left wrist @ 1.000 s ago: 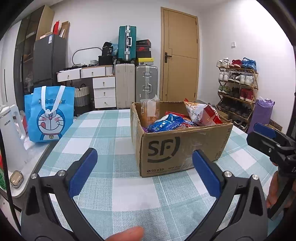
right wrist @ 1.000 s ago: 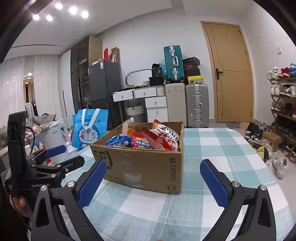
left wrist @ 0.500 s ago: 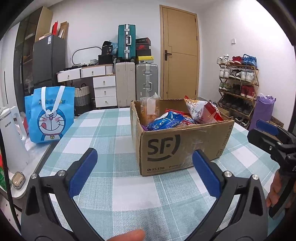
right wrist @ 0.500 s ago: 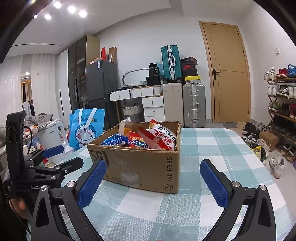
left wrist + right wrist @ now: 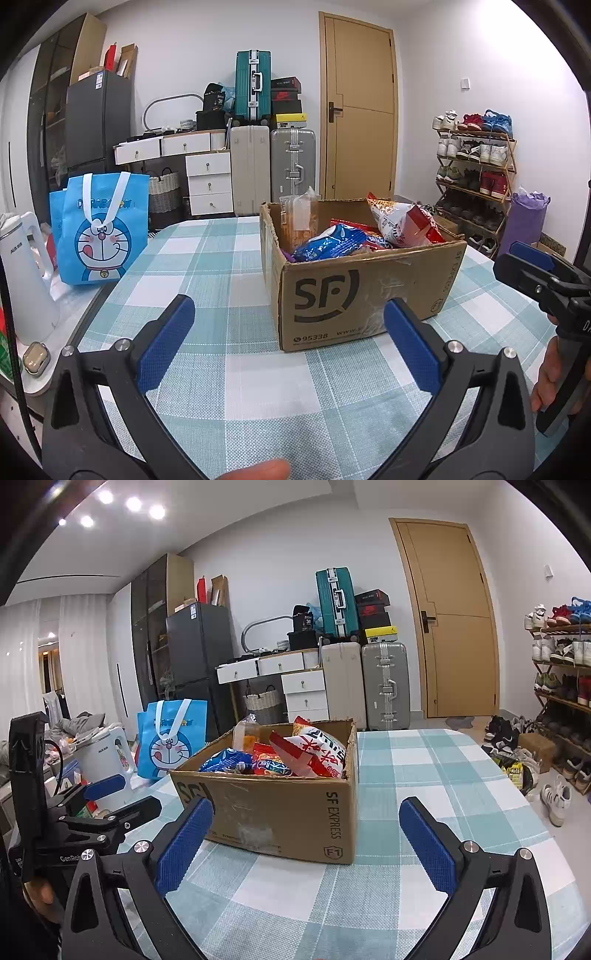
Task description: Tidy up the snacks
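Observation:
A brown SF cardboard box (image 5: 369, 291) stands on the checked table (image 5: 207, 258); it also shows in the right wrist view (image 5: 280, 812). It holds several snack bags, among them a blue bag (image 5: 328, 245) and a red-and-white bag (image 5: 402, 225), seen again in the right wrist view (image 5: 317, 753). My left gripper (image 5: 288, 339) is open and empty, just short of the box's near left corner. My right gripper (image 5: 306, 842) is open and empty in front of the box. Each gripper shows at the edge of the other's view.
A blue Doraemon bag (image 5: 99, 236) and a white kettle (image 5: 22, 280) stand at the table's left edge. Suitcases (image 5: 273, 170), drawers and a door are behind. A shoe rack (image 5: 476, 173) is at the right, with shoes on the floor (image 5: 554, 801).
Both grippers have drifted slightly, and the box sits a little lower and nearer in both views. Both stay open and empty.

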`<state>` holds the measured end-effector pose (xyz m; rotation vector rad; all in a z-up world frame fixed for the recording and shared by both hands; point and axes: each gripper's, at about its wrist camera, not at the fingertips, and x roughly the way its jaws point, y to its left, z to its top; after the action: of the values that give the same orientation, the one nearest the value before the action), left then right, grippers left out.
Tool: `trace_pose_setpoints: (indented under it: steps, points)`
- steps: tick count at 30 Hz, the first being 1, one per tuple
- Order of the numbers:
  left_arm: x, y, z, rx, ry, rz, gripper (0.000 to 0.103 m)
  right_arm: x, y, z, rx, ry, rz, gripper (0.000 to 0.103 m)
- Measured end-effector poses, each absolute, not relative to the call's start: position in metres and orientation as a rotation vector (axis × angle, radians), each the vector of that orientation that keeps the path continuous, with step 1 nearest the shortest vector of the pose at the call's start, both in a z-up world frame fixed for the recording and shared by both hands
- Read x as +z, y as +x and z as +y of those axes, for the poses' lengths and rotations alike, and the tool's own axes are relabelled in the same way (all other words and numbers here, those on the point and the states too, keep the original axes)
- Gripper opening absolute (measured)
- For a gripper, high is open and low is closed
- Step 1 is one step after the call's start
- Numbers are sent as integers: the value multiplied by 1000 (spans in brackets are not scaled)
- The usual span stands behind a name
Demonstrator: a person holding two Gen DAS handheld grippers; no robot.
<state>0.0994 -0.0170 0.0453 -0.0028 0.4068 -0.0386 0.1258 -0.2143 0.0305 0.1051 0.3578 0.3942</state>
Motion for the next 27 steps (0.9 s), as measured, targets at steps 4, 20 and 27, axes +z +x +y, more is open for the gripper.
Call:
trace_pose_setpoints:
  steps: [4, 20, 27]
  points:
    - [46, 98, -17, -39, 0, 406, 102, 31, 125, -214, 394, 105, 358, 103]
    - [44, 101, -16, -36, -7, 405, 102, 30, 126, -215, 394, 108, 358, 103]
    - [44, 100, -16, -35, -7, 404, 102, 30, 126, -216, 397, 112, 359, 103]
